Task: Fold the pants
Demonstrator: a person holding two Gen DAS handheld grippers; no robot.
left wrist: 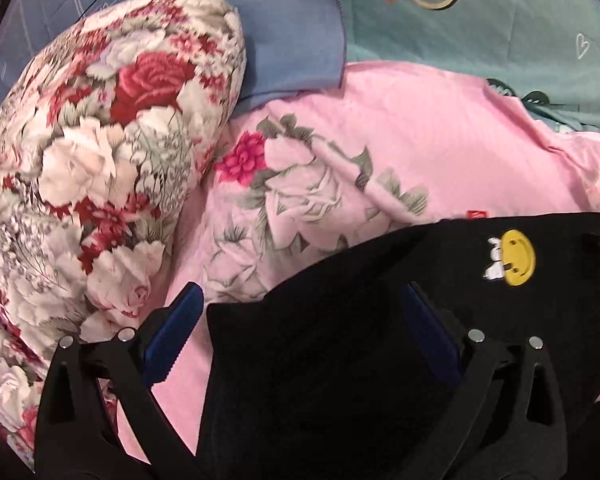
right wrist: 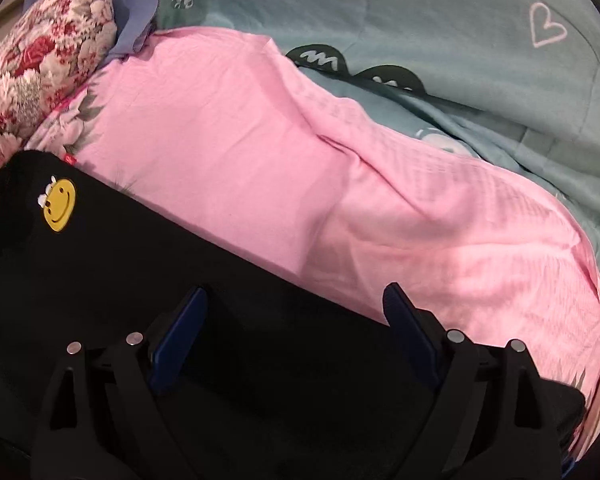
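On the bed, nearest: black pants (left wrist: 340, 360) spread over the pink quilt (left wrist: 420, 128), smiley patch (left wrist: 518, 257) uppermost. Left claw (left wrist: 300, 312) and right claw (right wrist: 296, 304) both spread wide, gripping nothing. Left view alone: full floral pillow (left wrist: 100, 160). Right view alone: teal sheet's heart print (right wrist: 547, 26), farthest.
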